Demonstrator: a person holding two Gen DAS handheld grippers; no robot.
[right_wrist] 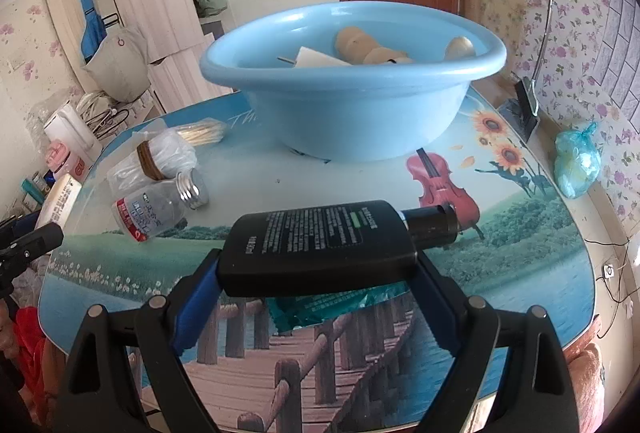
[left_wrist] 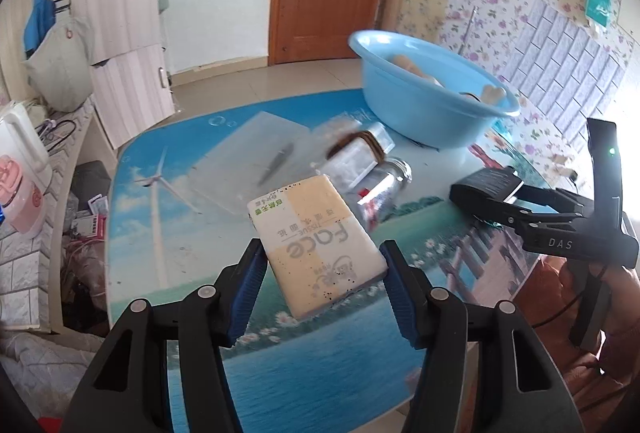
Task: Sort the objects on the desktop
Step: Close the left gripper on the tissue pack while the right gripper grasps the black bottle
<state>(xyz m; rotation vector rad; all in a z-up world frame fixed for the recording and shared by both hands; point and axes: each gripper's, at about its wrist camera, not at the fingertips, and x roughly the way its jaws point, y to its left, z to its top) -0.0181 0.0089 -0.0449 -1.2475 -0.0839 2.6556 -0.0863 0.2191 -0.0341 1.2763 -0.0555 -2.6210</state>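
My left gripper (left_wrist: 322, 265) is shut on a cream and white tissue pack (left_wrist: 316, 243) and holds it above the table. My right gripper (right_wrist: 318, 273) is shut on a flat black bottle (right_wrist: 324, 241), held sideways above the table; it also shows in the left wrist view (left_wrist: 486, 189). A light blue basin (right_wrist: 352, 105) stands at the back of the table with several beige items inside. A clear pill bottle (right_wrist: 160, 209) lies on its side left of the black bottle.
A bundle of plastic bags (right_wrist: 156, 157) and toothpicks (right_wrist: 202, 132) lie near the basin. A clear board (left_wrist: 248, 161) lies on the table. A teal wrapper (right_wrist: 320, 307) lies under the black bottle. A blue bag (right_wrist: 578, 161) sits at the right edge.
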